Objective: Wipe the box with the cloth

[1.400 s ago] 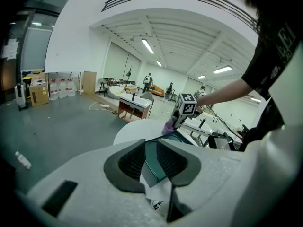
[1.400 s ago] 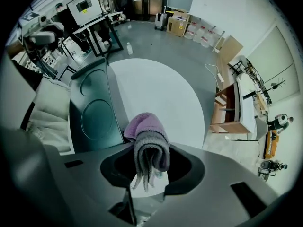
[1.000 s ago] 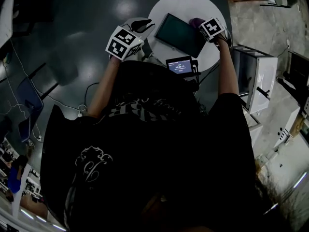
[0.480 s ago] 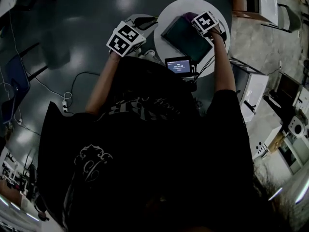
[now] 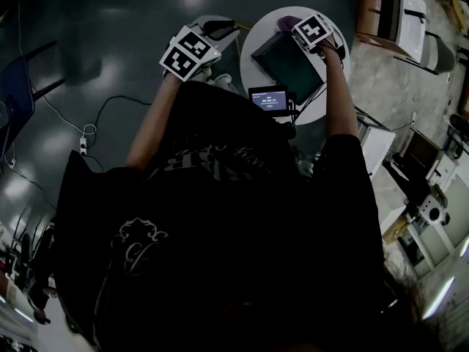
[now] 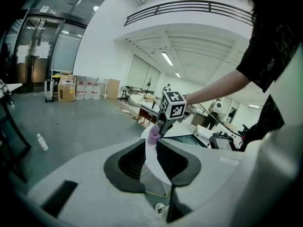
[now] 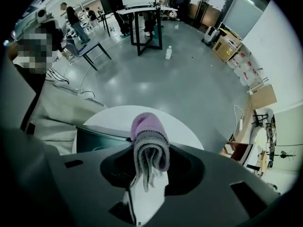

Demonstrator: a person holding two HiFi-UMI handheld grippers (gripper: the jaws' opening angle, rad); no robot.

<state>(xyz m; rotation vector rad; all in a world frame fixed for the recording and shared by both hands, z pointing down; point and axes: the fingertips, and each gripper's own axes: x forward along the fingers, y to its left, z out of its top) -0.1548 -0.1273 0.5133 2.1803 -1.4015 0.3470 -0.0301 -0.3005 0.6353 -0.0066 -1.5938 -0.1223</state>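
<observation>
Right claw (image 7: 150,167): clamped around folded purple-grey cloth (image 7: 150,143) | box (image 7: 97,138): seen just below-left of it on round desk (image 7: 180,126) | left claw (image 6: 151,145): narrowly parted, nothing gripped, desk ahead.

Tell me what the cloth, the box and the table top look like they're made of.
The cloth looks like soft knitted textile, purple and grey, matte: ribbed texture, limp folds. The box is dark and smooth with a faint sheen, perhaps plastic or coated card; I cannot tell which. The table top is white, smooth and hard-looking, probably laminate or painted board.
</observation>
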